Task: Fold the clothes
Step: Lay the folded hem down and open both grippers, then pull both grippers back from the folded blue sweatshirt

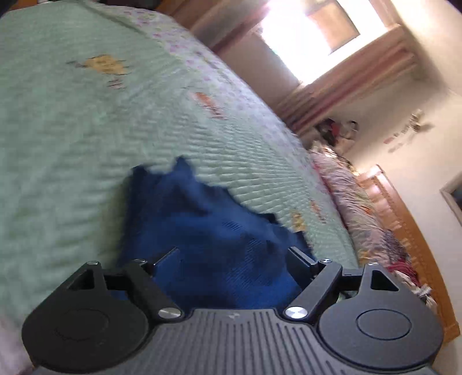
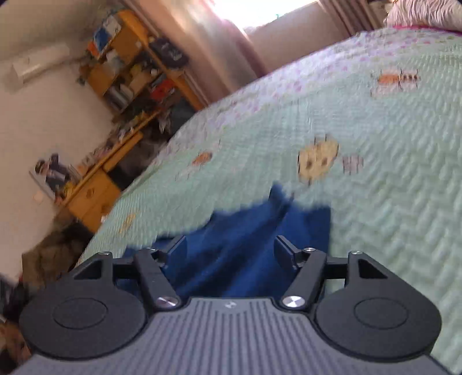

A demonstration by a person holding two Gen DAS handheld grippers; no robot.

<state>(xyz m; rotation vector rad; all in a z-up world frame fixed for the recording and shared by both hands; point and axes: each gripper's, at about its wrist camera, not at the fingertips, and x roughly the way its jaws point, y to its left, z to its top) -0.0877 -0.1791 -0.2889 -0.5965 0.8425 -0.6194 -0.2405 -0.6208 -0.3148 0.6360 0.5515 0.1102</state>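
Lying between both wide-open claws (image 1: 234, 256) (image 2: 231, 248), blue garment (image 1: 202, 219) on bedspread (image 1: 86, 115)

Blue garment (image 1: 208, 228), mint-green quilted bedspread (image 1: 86, 129)

Right claw (image 2: 229, 251) jaws spread wide apart, blue garment (image 2: 245, 245) bunched between and under them, not pinched. Garment lies rumpled on a bed with a mint green quilted bedspread (image 2: 375, 202) with small cartoon prints. Frame blurred and tilted. Behind at left: cluttered yellow wooden shelf (image 2: 130, 66), yellow desk (image 2: 92, 196), white wall, bright curtained window (image 2: 254, 14).
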